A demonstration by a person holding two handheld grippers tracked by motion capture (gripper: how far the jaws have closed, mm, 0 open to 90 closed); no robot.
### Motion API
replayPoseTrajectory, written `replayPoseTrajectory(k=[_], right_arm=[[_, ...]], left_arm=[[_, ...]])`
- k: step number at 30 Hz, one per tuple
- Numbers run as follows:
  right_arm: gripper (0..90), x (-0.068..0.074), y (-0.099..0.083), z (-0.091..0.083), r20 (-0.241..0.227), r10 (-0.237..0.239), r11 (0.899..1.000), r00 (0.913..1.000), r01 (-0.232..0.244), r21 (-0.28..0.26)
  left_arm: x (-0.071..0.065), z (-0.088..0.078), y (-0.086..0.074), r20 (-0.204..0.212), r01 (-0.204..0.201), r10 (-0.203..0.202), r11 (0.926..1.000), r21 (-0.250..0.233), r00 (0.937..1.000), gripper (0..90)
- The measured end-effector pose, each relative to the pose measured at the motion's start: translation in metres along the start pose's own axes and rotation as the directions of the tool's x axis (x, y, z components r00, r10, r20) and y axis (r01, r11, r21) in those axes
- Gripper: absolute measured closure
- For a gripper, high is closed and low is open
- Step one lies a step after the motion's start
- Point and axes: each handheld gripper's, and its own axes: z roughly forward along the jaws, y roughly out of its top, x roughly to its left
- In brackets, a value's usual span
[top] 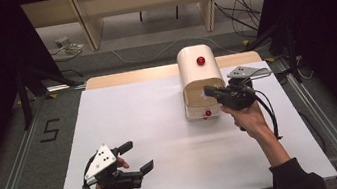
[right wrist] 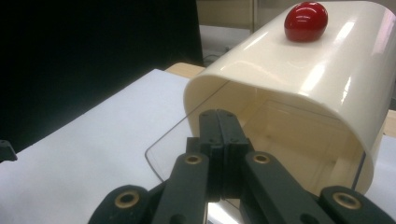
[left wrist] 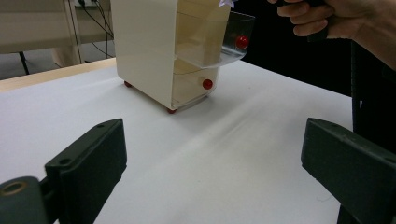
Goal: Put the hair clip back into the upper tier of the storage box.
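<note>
A cream drawer cabinet [top: 197, 72] [left wrist: 144, 46] [right wrist: 317, 60] stands at the table's far right, with a red knob [top: 200, 60] [right wrist: 306, 21] on top. Its clear upper drawer [left wrist: 224, 37] [right wrist: 163, 149] is pulled out, and that drawer's red knob [left wrist: 242, 42] is free. The lower drawer's knob [top: 208, 113] [left wrist: 207, 84] sits flush. My right gripper [top: 208, 91] [right wrist: 218, 116] hovers over the open drawer with its jaws pressed together. A small white thing [top: 204, 97] [left wrist: 227, 3] shows at its tips, seemingly pinched. My left gripper [top: 140, 155] [left wrist: 210, 163] is open and holds nothing, low at the front left.
A white sheet [top: 161, 126] covers the table, with a wooden strip [top: 123, 77] along the far edge. Metal rails [top: 12, 178] run down both sides. Shelving and cables [top: 239, 8] lie on the floor beyond. The person's right hand [left wrist: 327, 18] shows in the left gripper view.
</note>
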Motion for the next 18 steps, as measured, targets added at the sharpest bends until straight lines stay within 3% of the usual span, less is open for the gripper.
replayPoseTrajectory(k=[12, 18], right_arm=[[89.7, -0.0033, -0.0023, 0.0052, 0.010, 0.017, 0.999, 0.9998, -0.017, 0.027], [81.2, -0.0051, -0.0028, 0.0065, 0.032, 0.030, 0.999, 0.9990, -0.031, 0.029]], left_arm=[[0.0002, -0.0004, 0.0001, -0.001, -0.002, 0.002, 1.0000, 0.001, 1.0000, 6.4], [0.0001, -0.0003, 0.0001, 0.000, -0.001, 0.001, 1.0000, 0.000, 1.0000, 6.4]])
